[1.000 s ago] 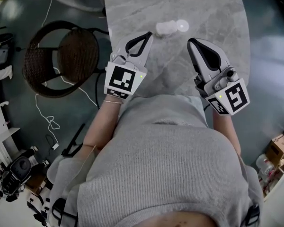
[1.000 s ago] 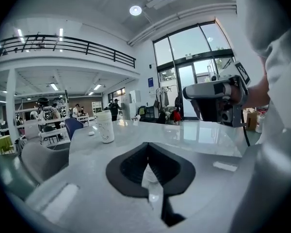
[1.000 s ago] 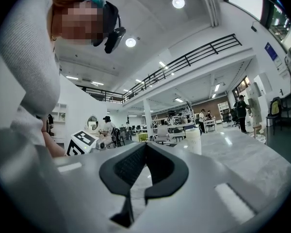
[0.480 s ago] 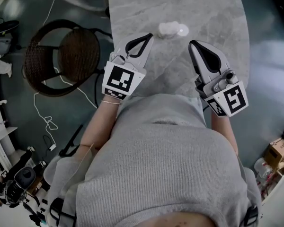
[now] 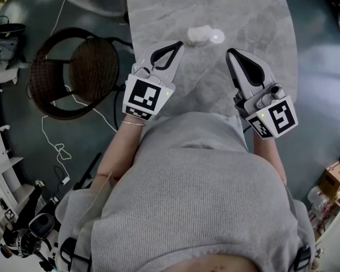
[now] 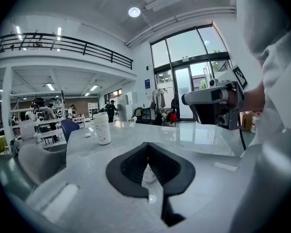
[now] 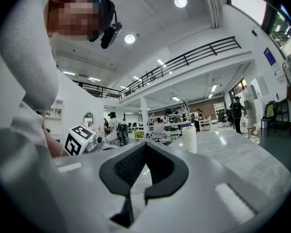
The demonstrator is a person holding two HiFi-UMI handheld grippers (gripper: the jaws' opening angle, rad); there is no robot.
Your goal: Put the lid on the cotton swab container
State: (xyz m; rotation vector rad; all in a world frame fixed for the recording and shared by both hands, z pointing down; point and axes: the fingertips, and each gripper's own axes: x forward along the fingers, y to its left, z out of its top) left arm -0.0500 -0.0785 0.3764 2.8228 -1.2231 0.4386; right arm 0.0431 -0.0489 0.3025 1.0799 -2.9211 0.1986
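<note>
On the grey marble table (image 5: 260, 16) the white cotton swab container (image 5: 197, 34) stands with its round lid (image 5: 217, 37) lying just right of it. My left gripper (image 5: 178, 43) hangs a short way in front of the container, apart from it, its jaws shut on nothing. Level with it to the right, my right gripper (image 5: 229, 52) is also shut and empty, just short of the lid. The container (image 6: 102, 128) appears upright ahead and left of my shut gripper (image 6: 148, 149) in the left gripper view. In the right gripper view the container (image 7: 189, 139) is ahead and right of the gripper (image 7: 145, 149).
A round wicker chair (image 5: 79, 67) stands left of the table, with a white cable (image 5: 55, 143) on the floor near it. A person's grey-clad torso (image 5: 198, 197) fills the near side. The table's near edge runs just under both grippers.
</note>
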